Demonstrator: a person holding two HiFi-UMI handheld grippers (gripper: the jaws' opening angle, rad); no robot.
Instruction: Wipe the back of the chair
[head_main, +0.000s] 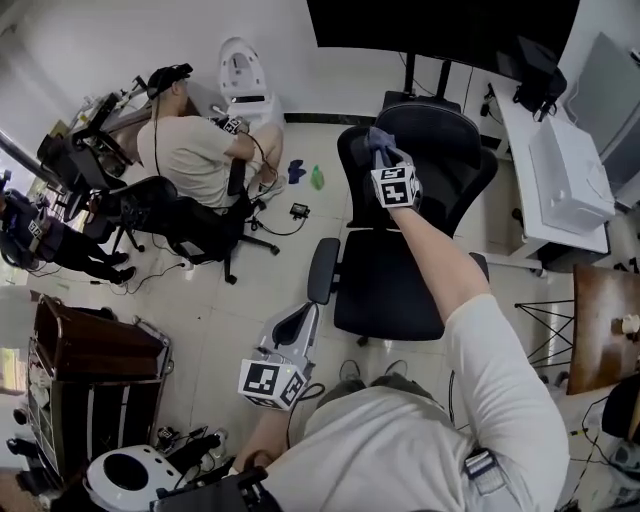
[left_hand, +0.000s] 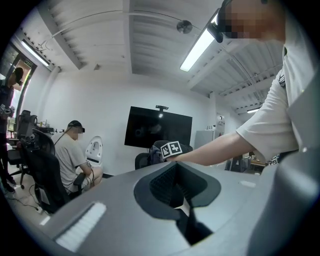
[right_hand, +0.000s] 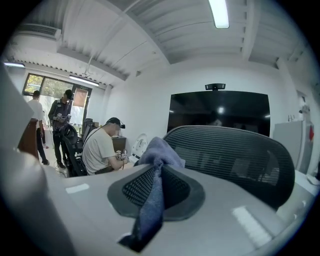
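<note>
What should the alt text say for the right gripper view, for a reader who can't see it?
The right hand-held gripper is shut on a blue cloth, pinched between its jaws, with a black mesh chair back right ahead. Behind are a large dark screen and, at left, a seated person in a cap.

Office-like lab: swivel chair (head_main: 385, 285), wall screen (head_main: 440, 30), white desk (head_main: 517, 140), strip light (left_hand: 200, 47).

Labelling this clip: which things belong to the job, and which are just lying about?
In the job: chair back, blue cloth, right gripper holding it.
Lying about: green item on the floor, second chair, white desk, black screen.
</note>
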